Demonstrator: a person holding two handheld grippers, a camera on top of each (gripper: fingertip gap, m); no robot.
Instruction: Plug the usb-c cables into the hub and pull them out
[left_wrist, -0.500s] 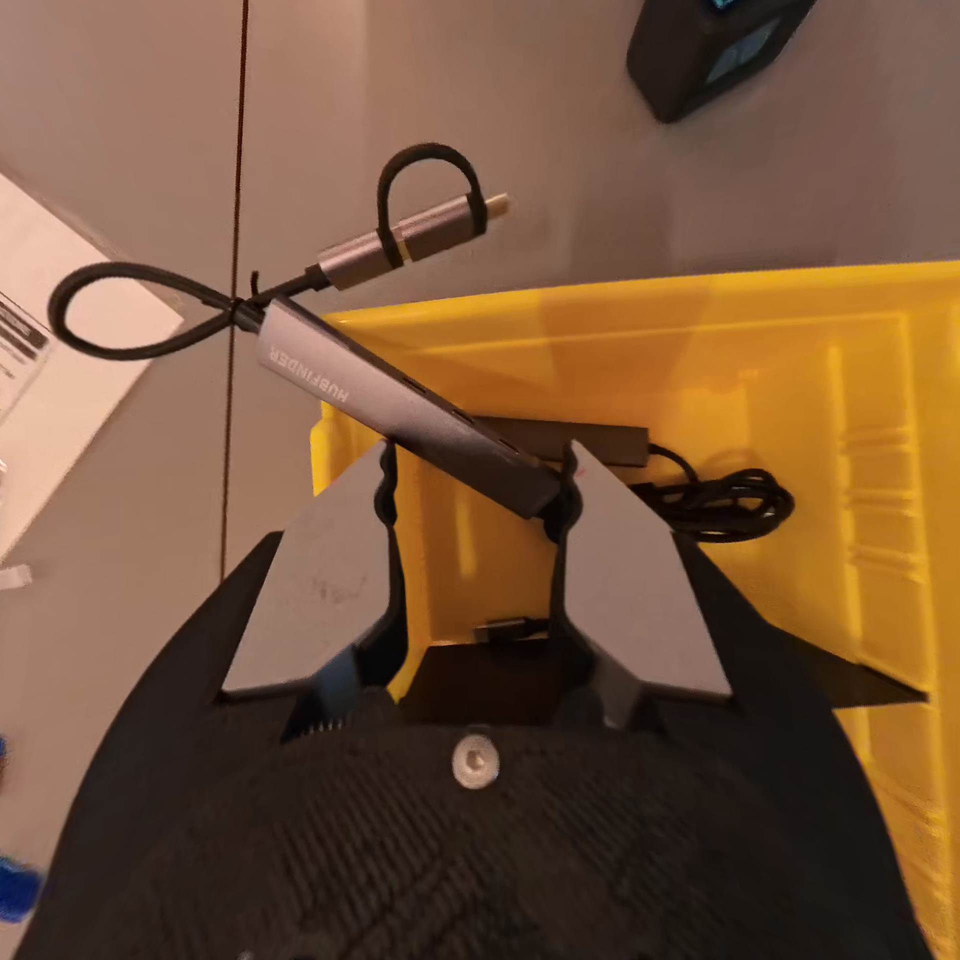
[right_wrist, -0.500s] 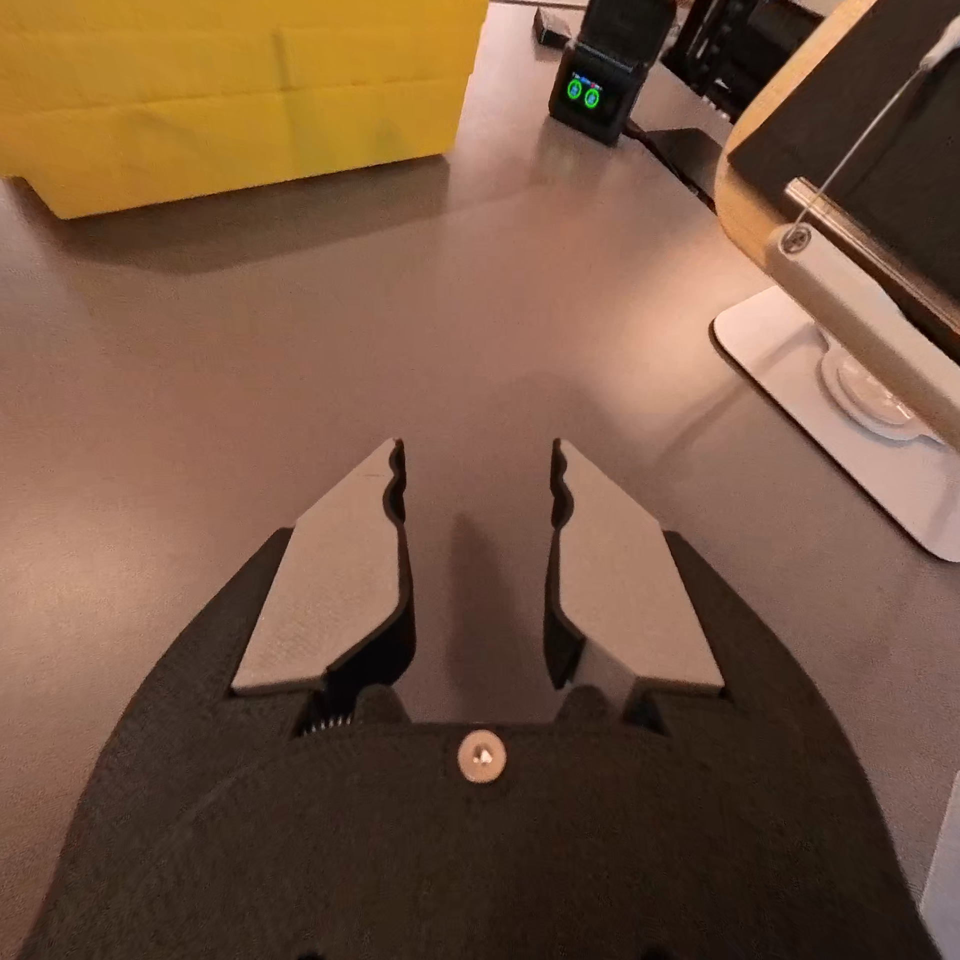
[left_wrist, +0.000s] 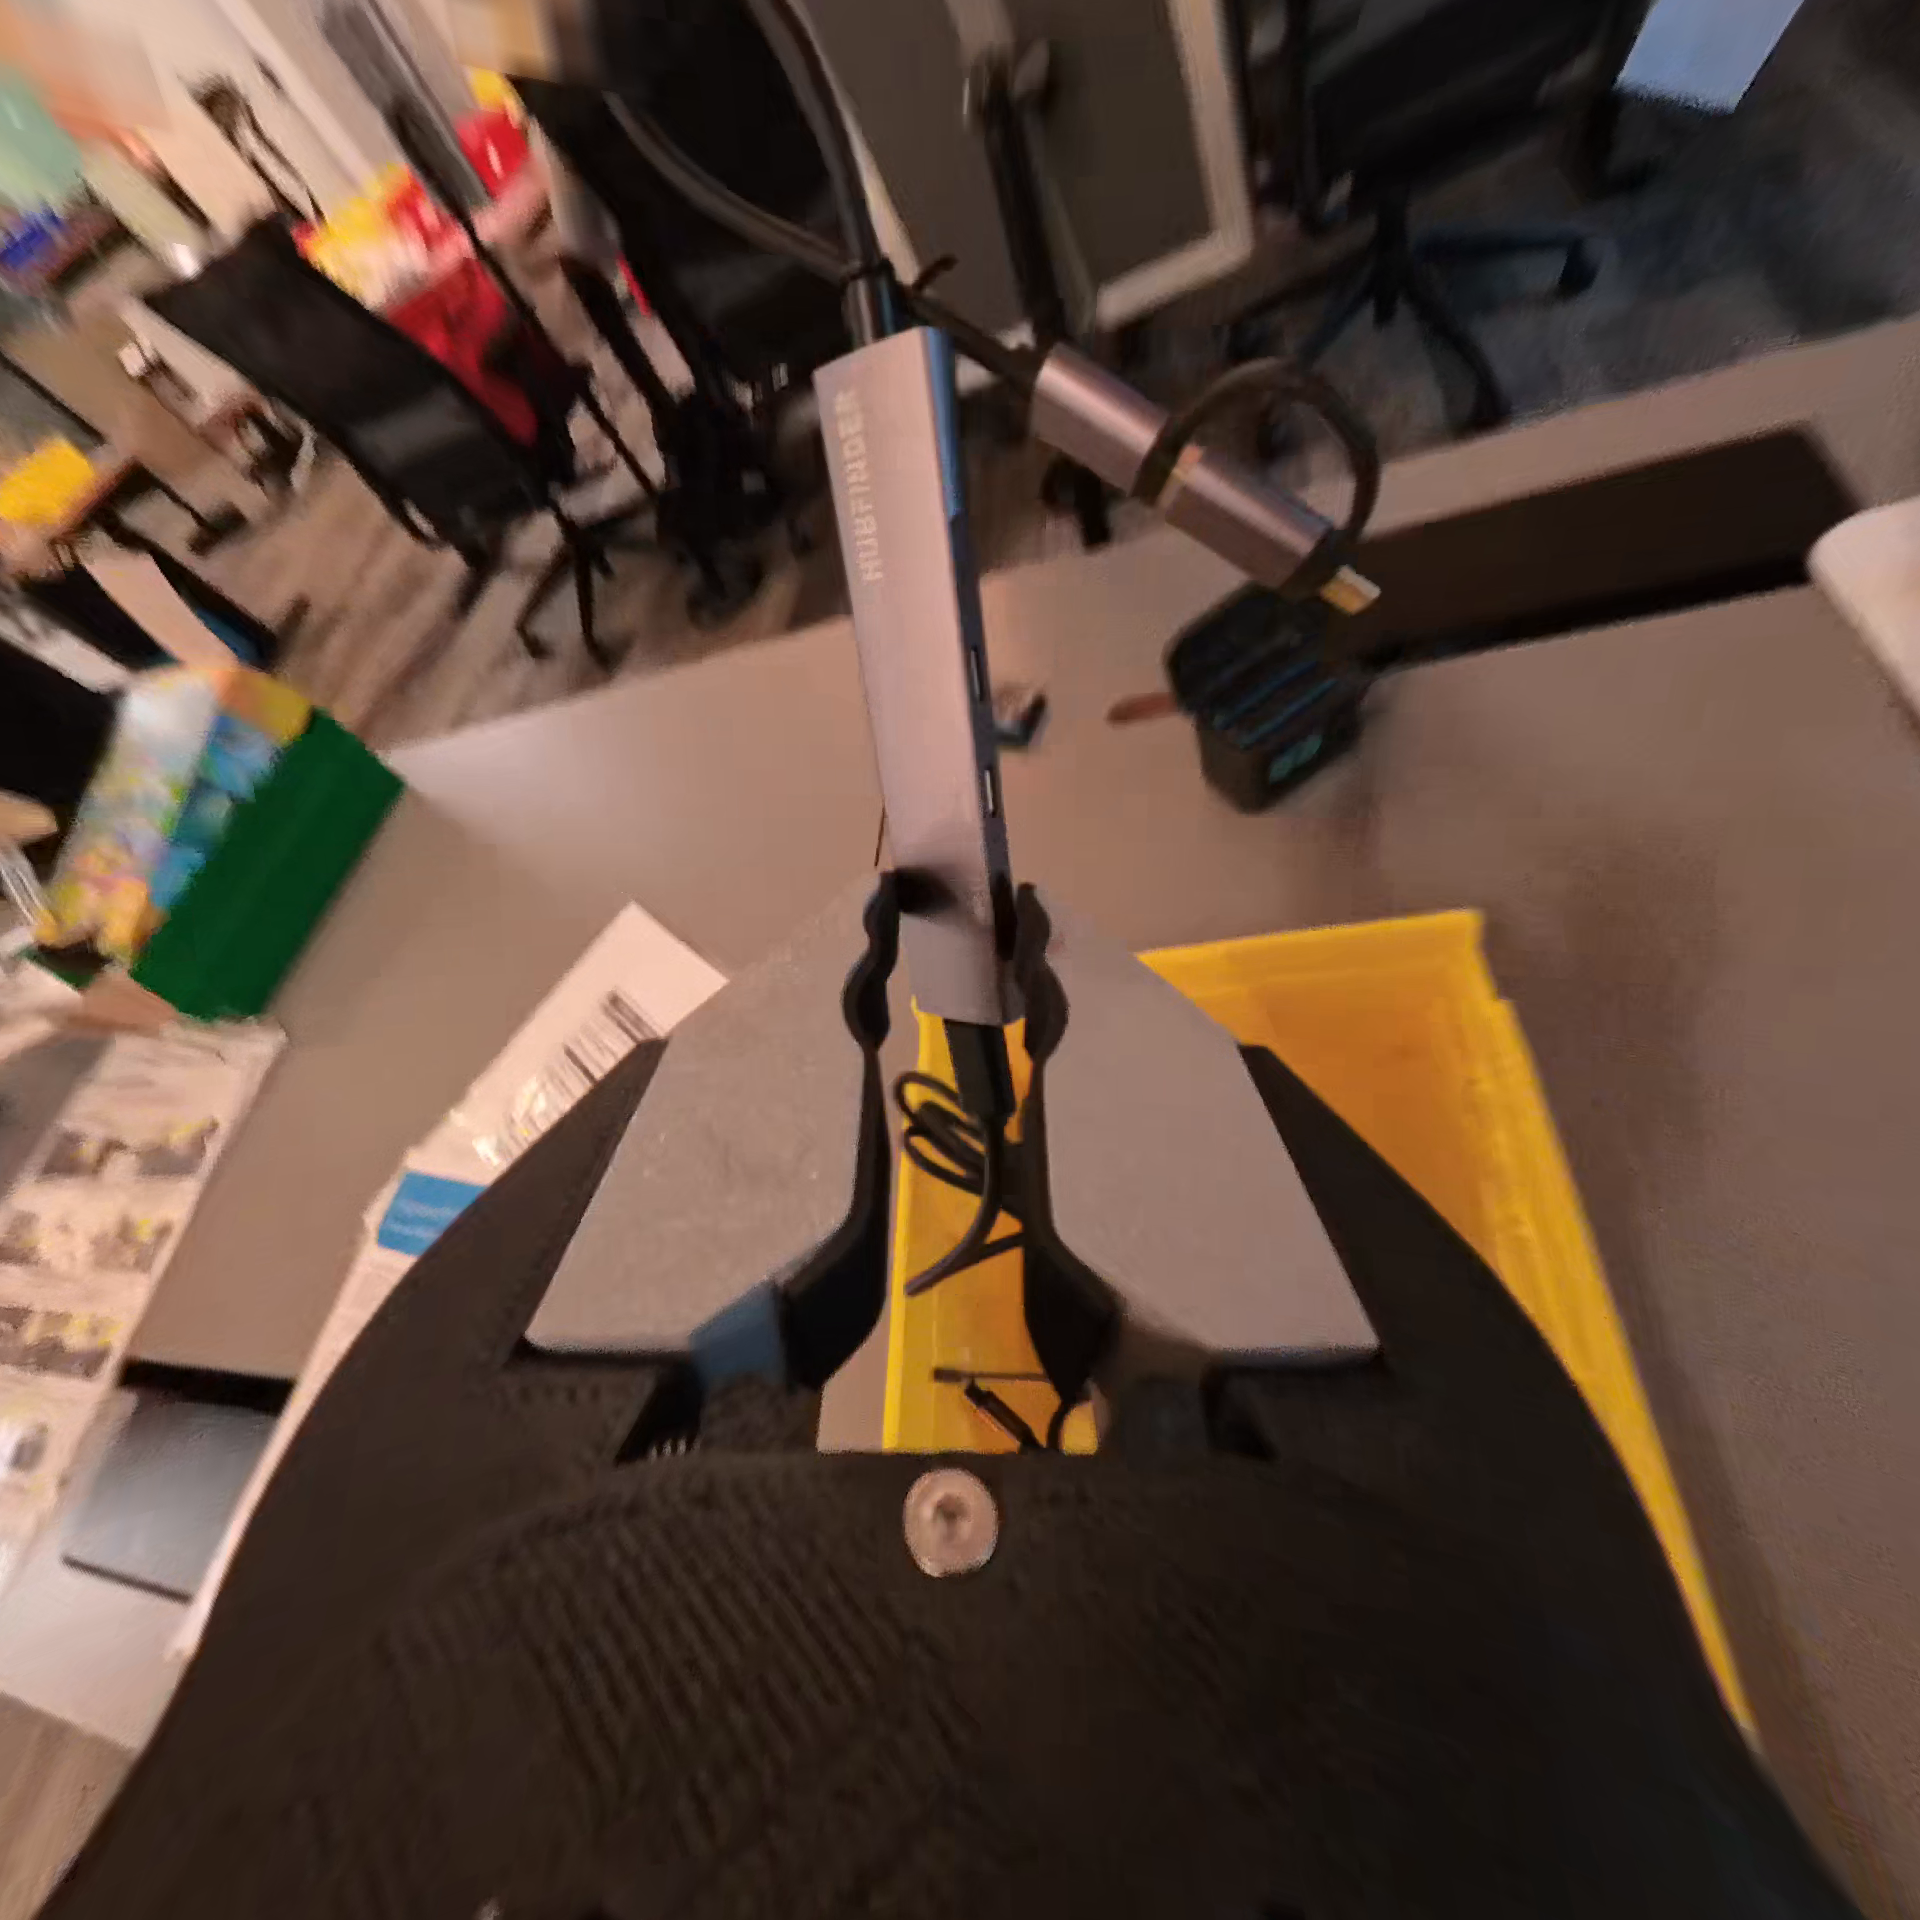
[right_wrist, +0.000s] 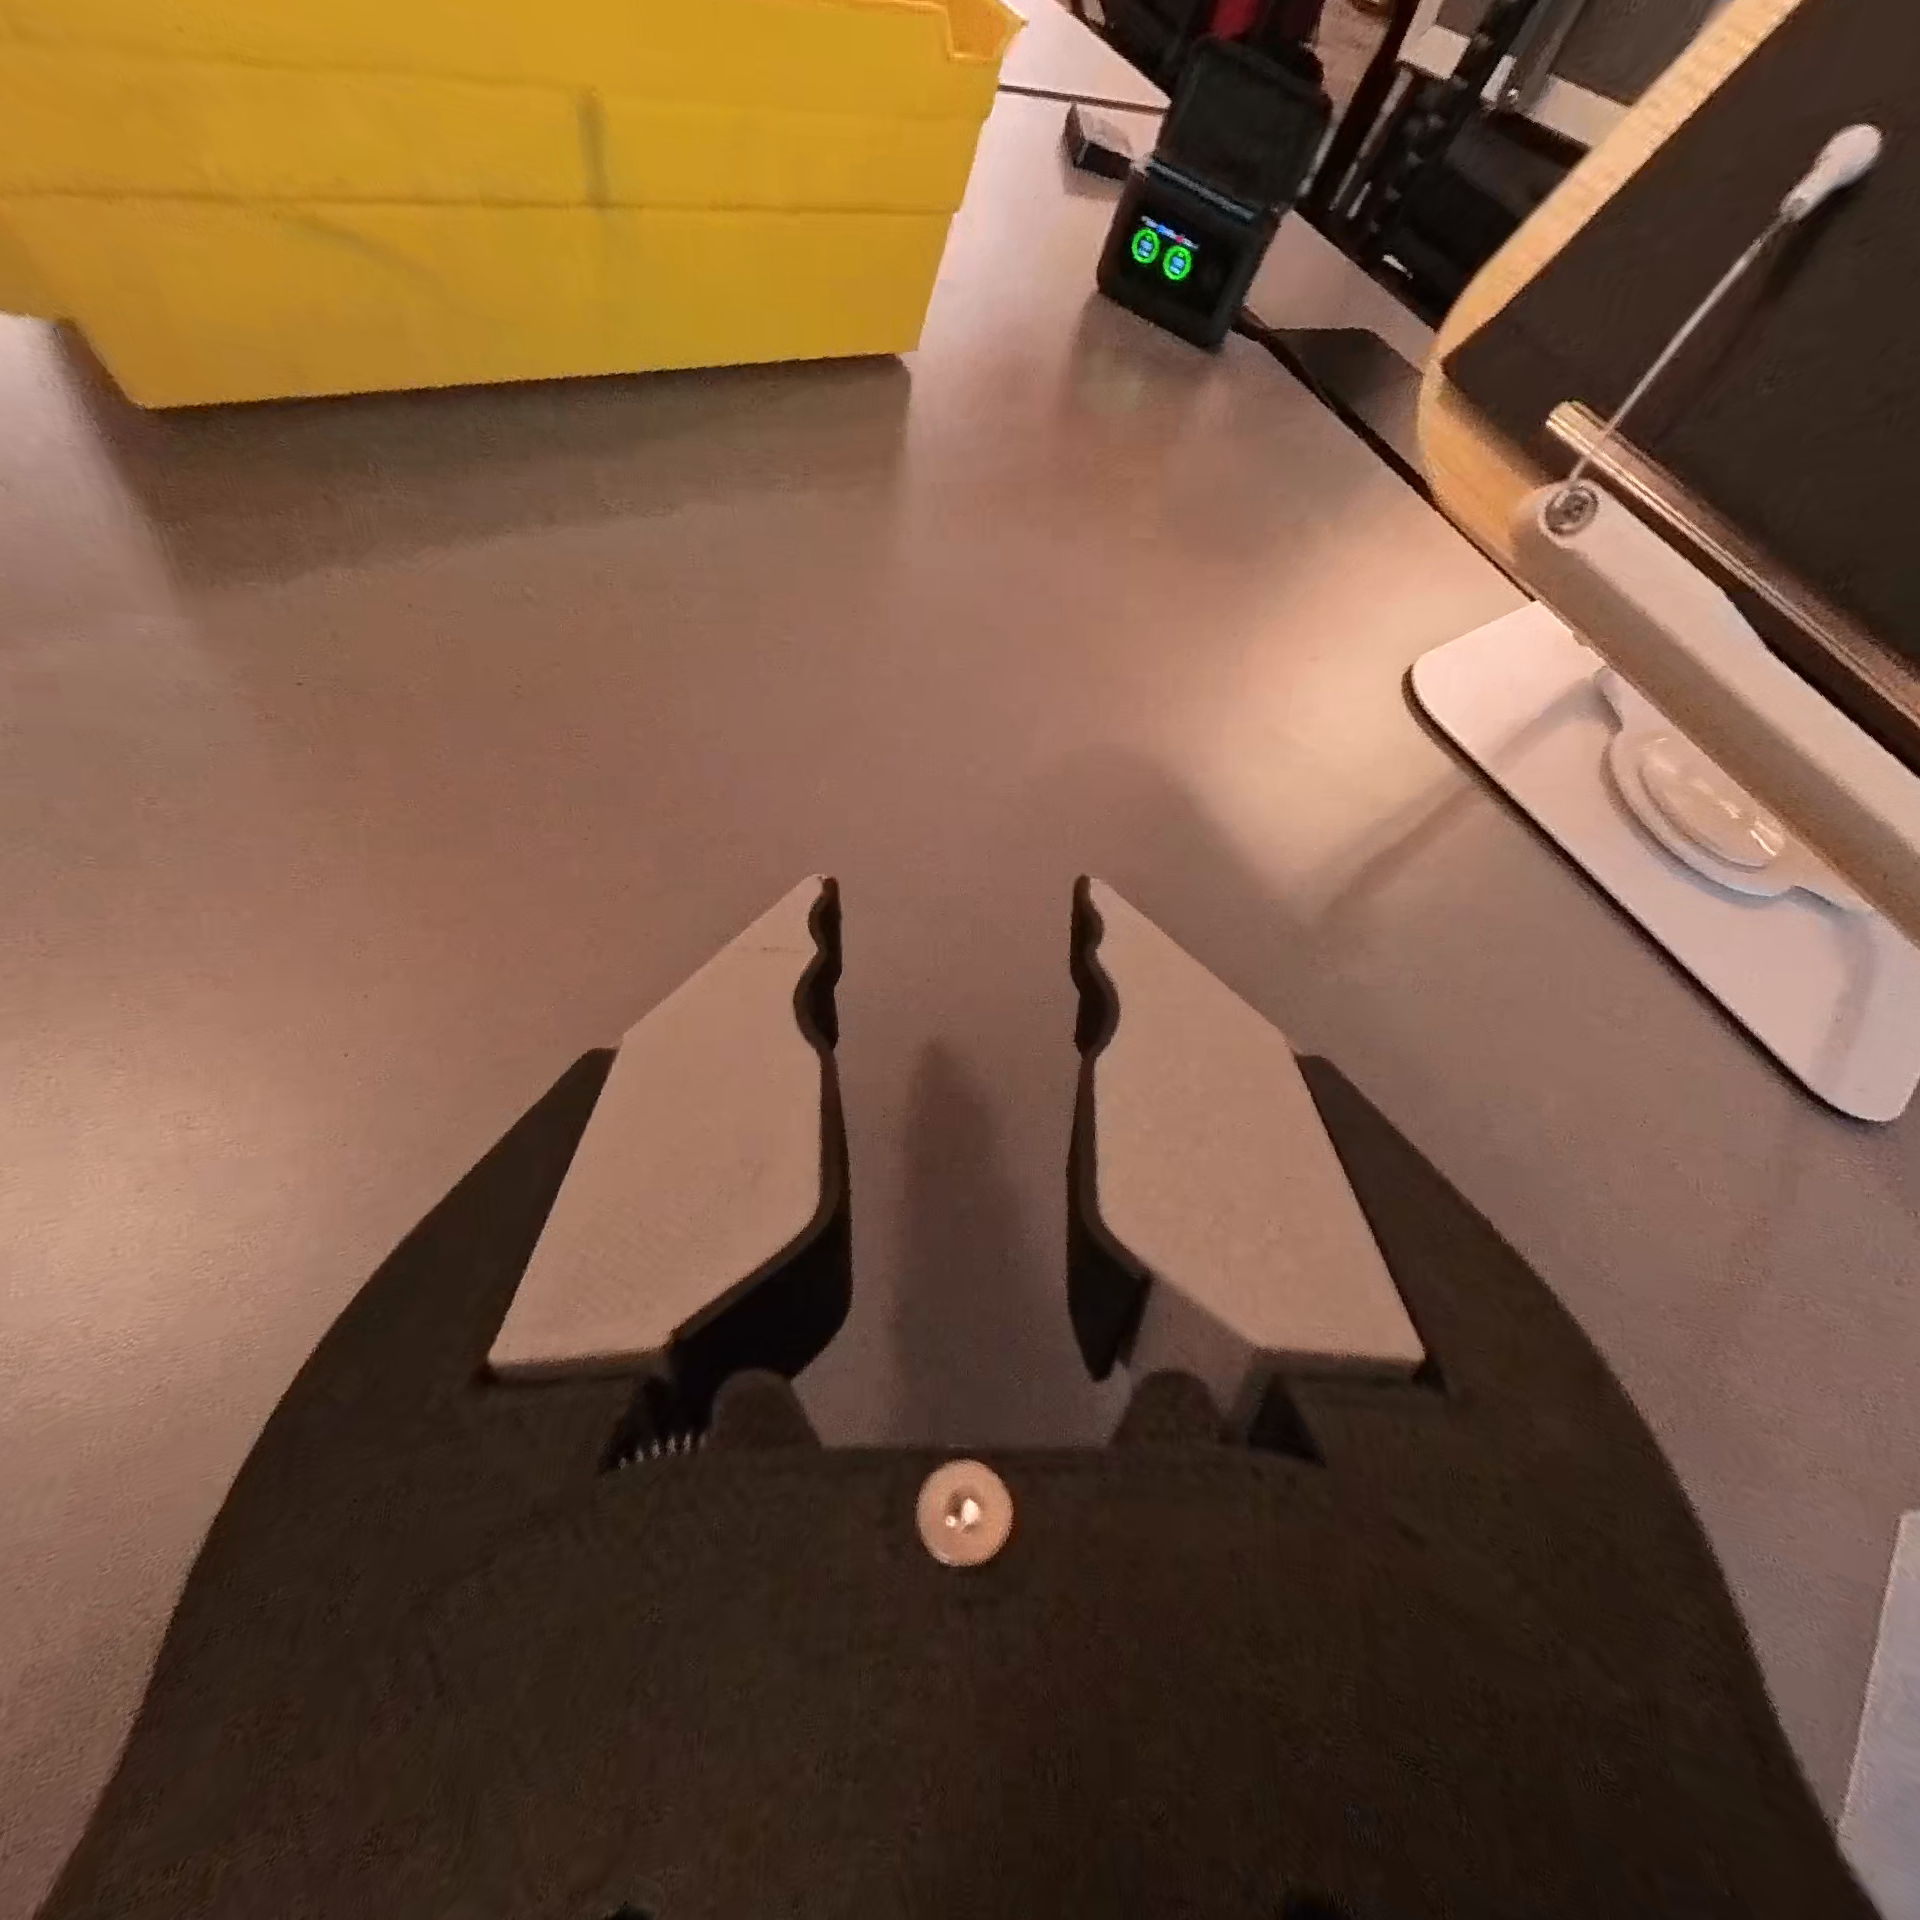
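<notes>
the left tool is clamped on the near end of the grey hub, holding it above the yellow bin. the hub's long axis points up and away from the tool, its ports along the right edge. its own plug dangles upper right. loose black cables lie in the bin below. the right tool, fingers apart and empty, hovers over the bare worktop, with the bin off to its left.

The left wrist view looks steeply down over a yellow bin, with the room at twelve o'clock. The right wrist view sits low, close above the table. Both share the bin and a small black device.
</notes>
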